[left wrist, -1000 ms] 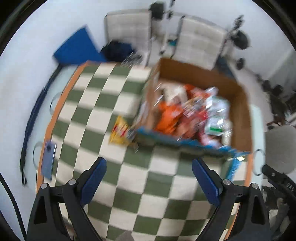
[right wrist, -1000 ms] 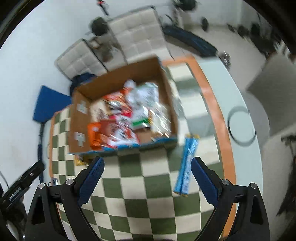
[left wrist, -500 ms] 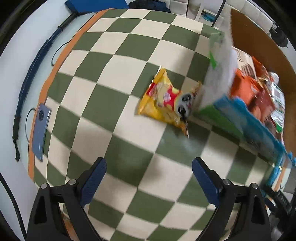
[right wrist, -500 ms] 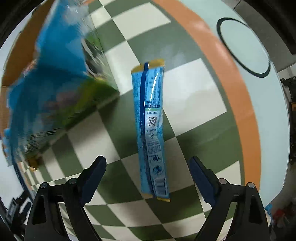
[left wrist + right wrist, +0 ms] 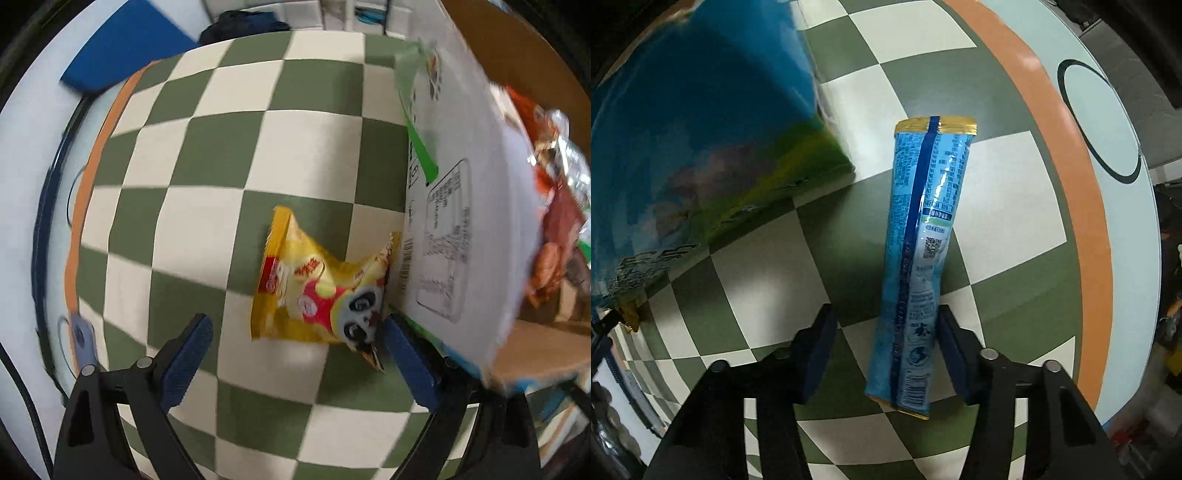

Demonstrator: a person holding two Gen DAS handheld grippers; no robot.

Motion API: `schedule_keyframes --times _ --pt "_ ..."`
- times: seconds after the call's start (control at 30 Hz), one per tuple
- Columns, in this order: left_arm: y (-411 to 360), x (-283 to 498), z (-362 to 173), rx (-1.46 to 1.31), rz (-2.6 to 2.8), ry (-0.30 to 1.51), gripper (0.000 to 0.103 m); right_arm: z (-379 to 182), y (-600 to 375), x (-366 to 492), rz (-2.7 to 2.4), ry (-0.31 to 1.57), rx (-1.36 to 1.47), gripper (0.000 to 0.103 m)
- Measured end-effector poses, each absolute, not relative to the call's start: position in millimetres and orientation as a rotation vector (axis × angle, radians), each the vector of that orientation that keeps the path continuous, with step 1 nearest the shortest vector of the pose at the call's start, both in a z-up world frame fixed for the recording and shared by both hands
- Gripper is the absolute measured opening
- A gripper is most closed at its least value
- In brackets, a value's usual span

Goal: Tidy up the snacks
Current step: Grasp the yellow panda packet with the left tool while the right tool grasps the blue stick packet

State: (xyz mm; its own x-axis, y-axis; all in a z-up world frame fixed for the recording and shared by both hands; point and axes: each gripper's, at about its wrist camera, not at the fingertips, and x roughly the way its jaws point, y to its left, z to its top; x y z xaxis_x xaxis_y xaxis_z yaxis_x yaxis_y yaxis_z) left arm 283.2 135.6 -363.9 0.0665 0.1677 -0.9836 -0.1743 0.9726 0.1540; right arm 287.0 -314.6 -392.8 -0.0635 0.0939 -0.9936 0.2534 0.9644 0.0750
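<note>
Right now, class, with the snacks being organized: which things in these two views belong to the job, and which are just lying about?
Belong to the job:
- yellow snack packet
- long blue snack packet
- cardboard box of snacks
- left gripper, open
- right gripper, jaws closing around the blue packet

Just lying about:
- checkered tablecloth
- phone at the table's edge
- blue mat on the floor

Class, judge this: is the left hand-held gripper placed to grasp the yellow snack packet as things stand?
Probably yes. The left hand-held gripper is open above the yellow snack packet, but the cardboard box crowds its right finger.
</note>
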Motion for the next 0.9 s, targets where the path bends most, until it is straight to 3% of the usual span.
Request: schedule_keyframes --times 0.07,0.17,0.4,0.67,0.9 --pt "133 286 -369 0.037 0.233 1.486 0.090 -392 -314 284 -0.132 1.635 0.259 0.037" --pt "131 287 -374 0.042 0.208 1.492 0.057 -392 -312 279 -0.123 1.636 0.265 0.032" --pt "136 268 -367 -0.040 0.198 1.486 0.051 -391 -304 262 -0.081 1.651 0.257 0.026" --pt "99 191 -371 -0.093 0.113 1.570 0.051 -394 -295 217 0.001 1.714 0.215 0.023" --pt "47 146 -375 -0.041 0.028 1.630 0.053 -395 -310 191 0.020 1.763 0.302 0.028"
